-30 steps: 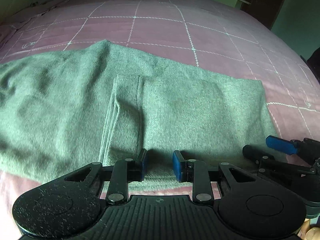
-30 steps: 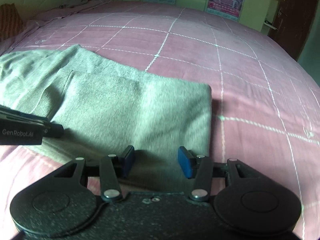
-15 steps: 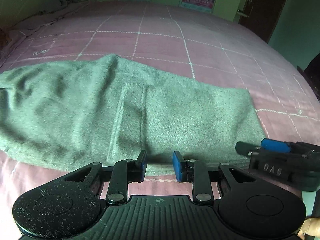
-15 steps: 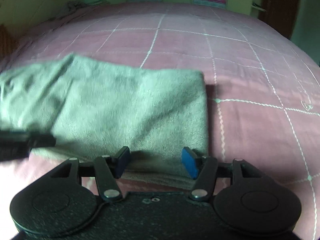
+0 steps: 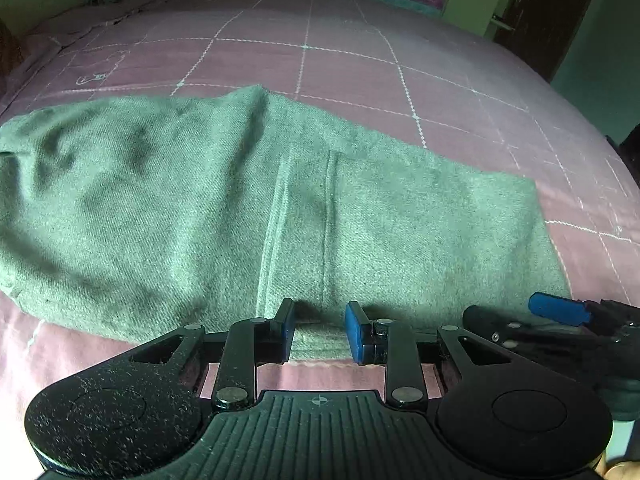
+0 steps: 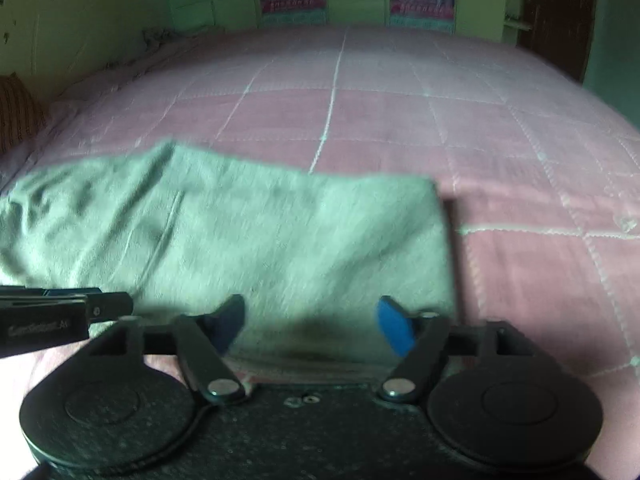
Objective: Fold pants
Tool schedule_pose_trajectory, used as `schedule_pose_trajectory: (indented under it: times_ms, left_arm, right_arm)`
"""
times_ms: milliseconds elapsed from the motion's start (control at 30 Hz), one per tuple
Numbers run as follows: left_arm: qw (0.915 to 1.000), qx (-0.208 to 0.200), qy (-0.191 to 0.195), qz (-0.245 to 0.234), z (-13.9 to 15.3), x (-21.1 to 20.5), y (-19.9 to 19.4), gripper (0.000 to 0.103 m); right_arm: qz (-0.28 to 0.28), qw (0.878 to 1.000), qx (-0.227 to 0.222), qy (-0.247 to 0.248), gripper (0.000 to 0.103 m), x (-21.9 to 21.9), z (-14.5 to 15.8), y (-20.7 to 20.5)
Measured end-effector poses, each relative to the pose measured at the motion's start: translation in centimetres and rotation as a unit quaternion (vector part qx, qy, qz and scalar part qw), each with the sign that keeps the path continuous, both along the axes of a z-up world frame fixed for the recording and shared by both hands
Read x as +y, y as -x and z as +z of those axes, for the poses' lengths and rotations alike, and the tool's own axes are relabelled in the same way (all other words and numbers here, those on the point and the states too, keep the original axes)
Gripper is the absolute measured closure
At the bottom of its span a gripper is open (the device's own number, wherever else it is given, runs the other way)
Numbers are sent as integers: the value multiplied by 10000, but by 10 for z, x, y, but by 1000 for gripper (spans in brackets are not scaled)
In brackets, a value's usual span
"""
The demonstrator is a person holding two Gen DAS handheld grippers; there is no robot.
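Observation:
Grey-green pants (image 5: 224,216) lie flat across the pink bed, folded lengthwise, with a pocket seam in the middle and a straight end at the right. They also show in the right wrist view (image 6: 288,240), blurred. My left gripper (image 5: 320,330) is open at the pants' near edge, its blue pads astride the hem, which lies between them. My right gripper (image 6: 312,324) is open wide at the near edge close to the right end. The right gripper also shows in the left wrist view (image 5: 560,316).
The pink quilted bedspread (image 5: 360,68) with white grid lines stretches far behind the pants. Crumpled bedding (image 6: 160,40) lies at the far left by the green wall. A dark door (image 5: 548,12) stands at the far right.
Both grippers have pulled back and risen slightly from the pants' near edge. The right gripper's jaws have opened wider. The pants lie as before.

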State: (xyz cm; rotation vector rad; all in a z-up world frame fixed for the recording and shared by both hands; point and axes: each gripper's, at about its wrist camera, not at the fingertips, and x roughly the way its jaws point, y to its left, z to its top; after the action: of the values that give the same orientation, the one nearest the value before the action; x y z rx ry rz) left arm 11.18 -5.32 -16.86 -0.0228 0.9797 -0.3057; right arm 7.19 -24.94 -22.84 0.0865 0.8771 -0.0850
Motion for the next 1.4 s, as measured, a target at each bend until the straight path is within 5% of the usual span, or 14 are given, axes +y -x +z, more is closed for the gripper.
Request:
schedule_pose_trajectory:
  times_ms: [300,400,700,833,1033,1200,1400]
  left_arm:
    - [9982,363,273,399,-11,30,-3,74]
    - [9978,435,338,357,-14,32,-6,73]
    - [9946,405,603,746,-7,63,-4,73]
    - [9927,425,684,894,-4,75,-9,73]
    - [9946,539,530,712,-8,72,-15,73]
    - [9916,499,707,964,0,92,-15,73]
    - [9893,580,799,1078,-2,116,-19,73]
  right_arm:
    - [-47,9997,-225,-69,32,18,6,-1]
    - [254,9995,174,109,31,35,-11,-12]
    - [421,9990,128,-73,35,52,-6,-20]
    - [462,9988,0,-162,49,63,1,-26]
    - [820,9960,246,240,48,92,-17,-42]
    - [597,9978,-7,-279,48,84,-2,-41]
    - [795,9965,238,-119,46,100,-16,-49]
